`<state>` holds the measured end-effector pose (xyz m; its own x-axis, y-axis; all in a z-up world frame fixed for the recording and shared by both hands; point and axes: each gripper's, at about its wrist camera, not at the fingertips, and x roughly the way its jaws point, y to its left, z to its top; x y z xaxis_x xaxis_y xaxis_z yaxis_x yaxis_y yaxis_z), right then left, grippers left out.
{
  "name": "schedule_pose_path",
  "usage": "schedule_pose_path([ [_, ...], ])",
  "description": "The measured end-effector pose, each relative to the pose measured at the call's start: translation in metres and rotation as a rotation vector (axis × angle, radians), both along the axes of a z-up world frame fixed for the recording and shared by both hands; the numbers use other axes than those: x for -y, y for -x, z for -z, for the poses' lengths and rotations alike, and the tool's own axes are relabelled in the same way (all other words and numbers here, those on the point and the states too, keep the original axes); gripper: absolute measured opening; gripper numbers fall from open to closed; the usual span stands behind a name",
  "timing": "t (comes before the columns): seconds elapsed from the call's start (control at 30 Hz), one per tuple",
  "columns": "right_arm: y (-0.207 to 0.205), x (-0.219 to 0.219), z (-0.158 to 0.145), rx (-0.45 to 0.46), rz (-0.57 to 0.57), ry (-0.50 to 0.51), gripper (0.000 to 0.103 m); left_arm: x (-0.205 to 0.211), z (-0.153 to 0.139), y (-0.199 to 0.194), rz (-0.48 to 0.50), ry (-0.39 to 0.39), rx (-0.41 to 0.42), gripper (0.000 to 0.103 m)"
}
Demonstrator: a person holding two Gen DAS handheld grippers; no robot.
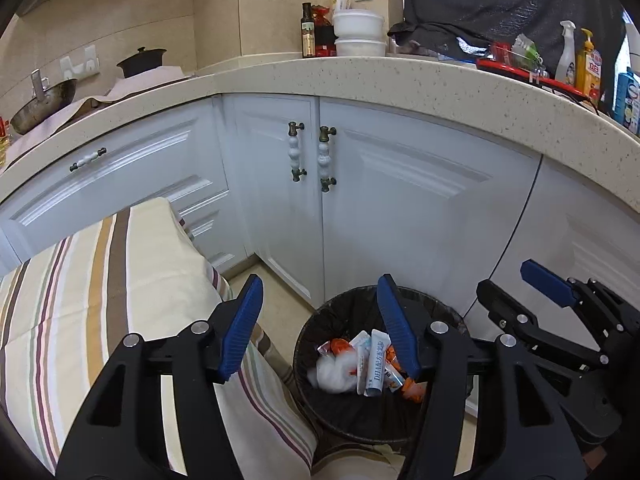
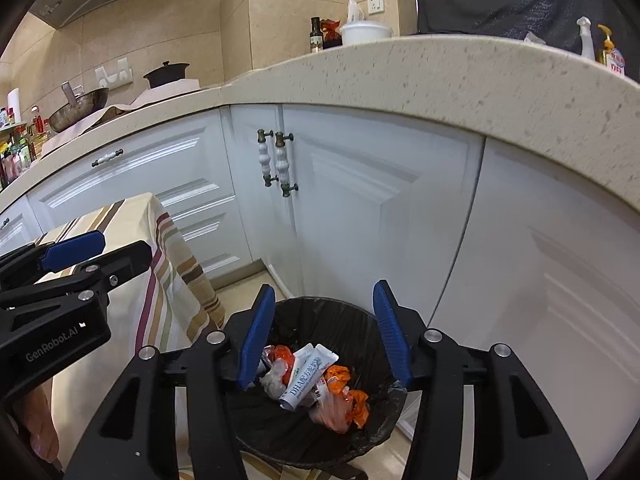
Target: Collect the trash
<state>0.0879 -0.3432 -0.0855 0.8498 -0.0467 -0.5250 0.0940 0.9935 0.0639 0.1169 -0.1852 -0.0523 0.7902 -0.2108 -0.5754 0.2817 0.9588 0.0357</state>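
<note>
A round black-lined trash bin [image 1: 320,412] stands on the floor below white cabinets; it also shows in the right wrist view [image 2: 360,328]. In it lie a white tube [image 1: 376,364] [image 2: 308,380], orange wrappers [image 2: 344,400] and a white wad [image 1: 334,372]. My left gripper [image 1: 322,328] is open and empty above the bin's left rim. My right gripper [image 2: 324,340] is open and empty directly over the bin. The right gripper also shows in the left wrist view [image 1: 560,300], and the left gripper shows at the left of the right wrist view [image 2: 80,256].
A table with a striped cloth [image 1: 100,288] [image 2: 160,240] stands left of the bin. White cabinet doors [image 1: 400,200] and a speckled countertop [image 1: 400,80] lie behind. Bottles, bowls and a wok [image 1: 44,100] sit on the counter.
</note>
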Motion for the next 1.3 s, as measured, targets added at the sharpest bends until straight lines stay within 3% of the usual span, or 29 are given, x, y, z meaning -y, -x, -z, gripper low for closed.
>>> schedule_pose_path([
  [0.17, 0.011, -0.006, -0.014, 0.027, 0.013, 0.012, 0.065, -0.008, -0.009, 0.012, -0.012, -0.008, 0.037, 0.071],
  [0.43, 0.032, -0.025, -0.033, 0.058, 0.004, 0.032, 0.076, -0.038, -0.021, 0.033, -0.042, 0.001, 0.062, 0.08],
  [0.77, 0.065, -0.053, -0.048, 0.103, 0.001, 0.041, 0.083, -0.079, -0.035, 0.067, -0.067, 0.015, 0.096, 0.086],
  [1.3, 0.12, -0.074, -0.062, 0.138, 0.042, 0.077, 0.085, -0.138, -0.037, 0.129, -0.081, 0.027, 0.112, 0.093],
])
